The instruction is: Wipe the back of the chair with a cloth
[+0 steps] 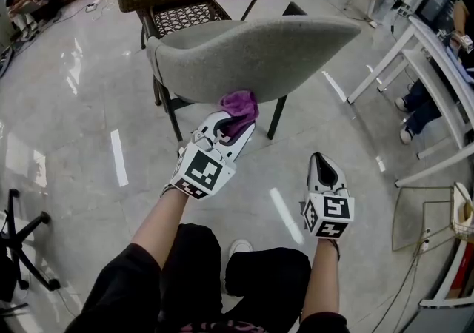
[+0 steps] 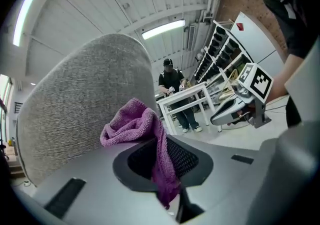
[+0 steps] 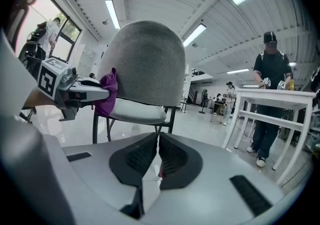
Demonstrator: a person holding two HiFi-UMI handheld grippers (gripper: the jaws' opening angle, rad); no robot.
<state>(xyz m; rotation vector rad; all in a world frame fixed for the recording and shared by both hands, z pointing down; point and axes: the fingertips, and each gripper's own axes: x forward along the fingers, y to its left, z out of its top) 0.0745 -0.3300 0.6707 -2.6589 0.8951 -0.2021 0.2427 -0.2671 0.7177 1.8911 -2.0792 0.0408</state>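
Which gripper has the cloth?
The left gripper: its jaws are shut on the purple cloth, right by the chair back. The right gripper is off to the side, jaws together on nothing.

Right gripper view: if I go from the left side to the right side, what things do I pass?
Left hand-held gripper → purple towelling cloth in its jaws → grey fabric-backed chair → white table.

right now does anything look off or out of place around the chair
Nothing stands out. The grey chair stands upright, the left gripper is shut on the purple cloth by its back, and the right gripper hangs shut and empty.
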